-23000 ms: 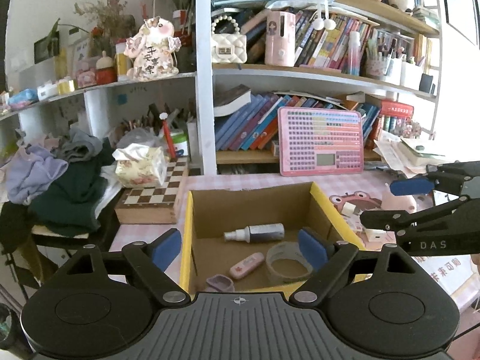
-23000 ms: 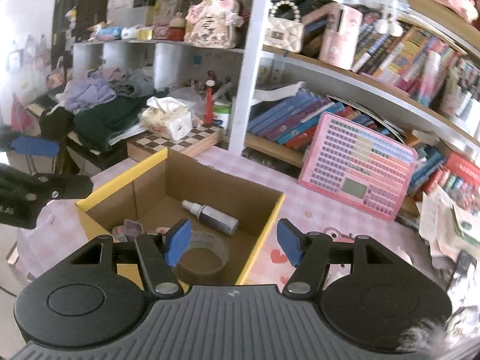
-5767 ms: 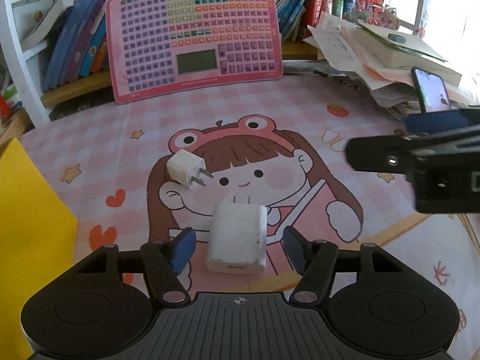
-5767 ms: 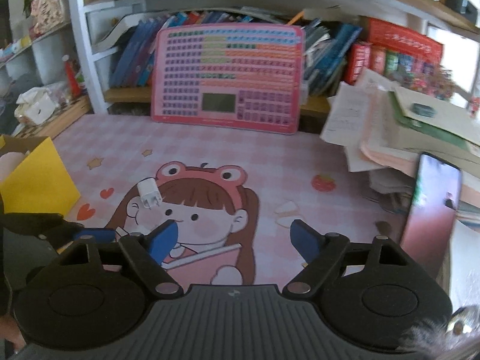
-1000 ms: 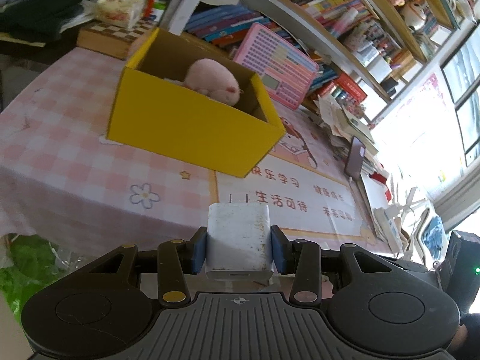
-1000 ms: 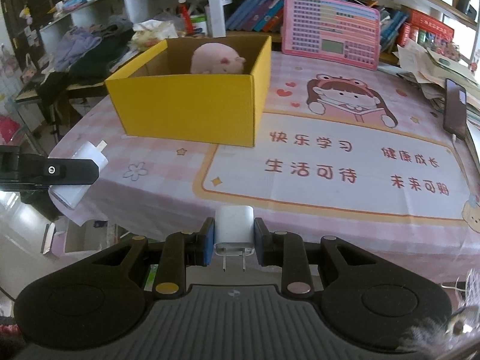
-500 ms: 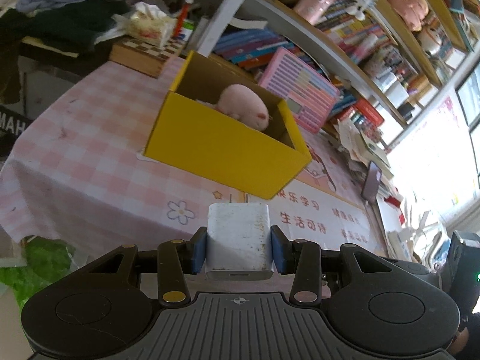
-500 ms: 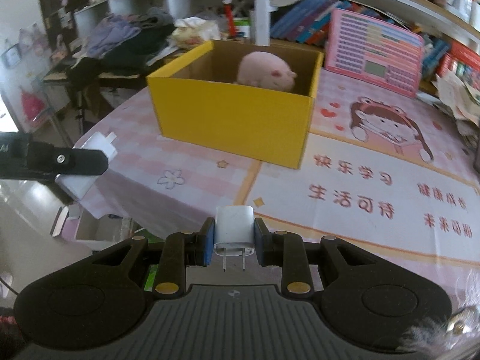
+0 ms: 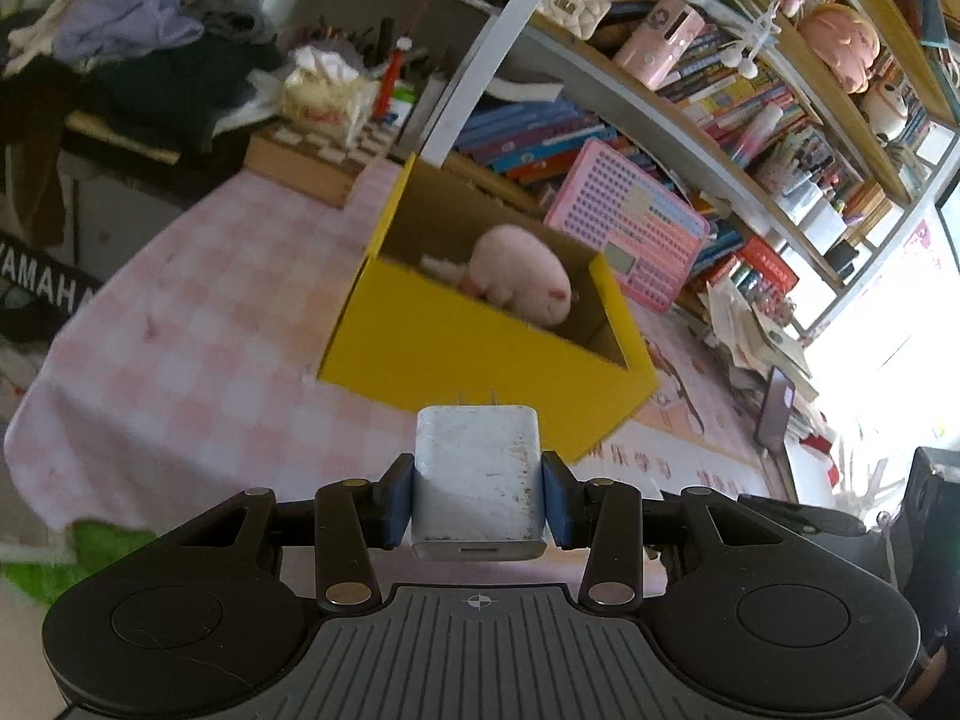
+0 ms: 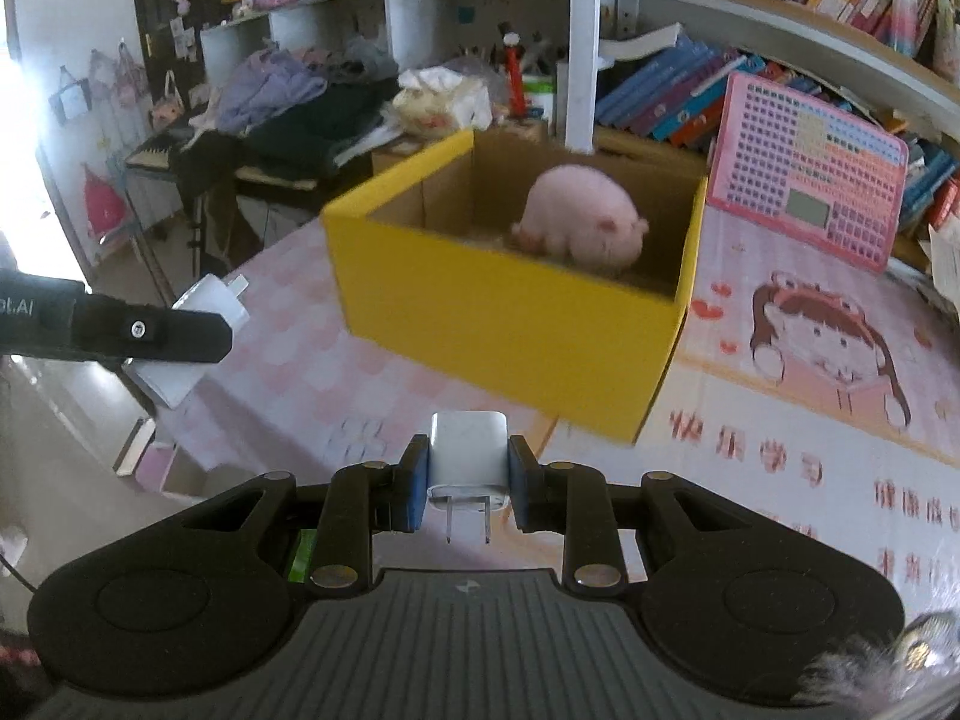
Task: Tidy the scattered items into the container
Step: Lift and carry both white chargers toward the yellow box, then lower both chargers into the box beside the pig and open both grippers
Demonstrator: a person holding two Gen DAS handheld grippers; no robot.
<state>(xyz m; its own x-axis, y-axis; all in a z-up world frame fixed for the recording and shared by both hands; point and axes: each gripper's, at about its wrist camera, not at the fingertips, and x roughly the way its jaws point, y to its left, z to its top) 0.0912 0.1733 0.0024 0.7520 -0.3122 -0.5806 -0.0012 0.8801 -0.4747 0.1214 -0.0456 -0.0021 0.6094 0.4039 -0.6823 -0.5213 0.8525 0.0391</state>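
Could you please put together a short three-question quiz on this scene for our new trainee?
1. True or false: the left tongs are shut on the large white charger.
2. Which way do the prongs of the small white plug in the right tongs point: A) toward the camera, B) toward the yellow box?
3. Fill in: the soft toy lying inside the yellow box is a pink ____.

Key: 1 true; 2 A; 3 pig.

left tongs (image 9: 478,507) clamping white charger (image 9: 479,474), yellow box (image 9: 480,354) ahead
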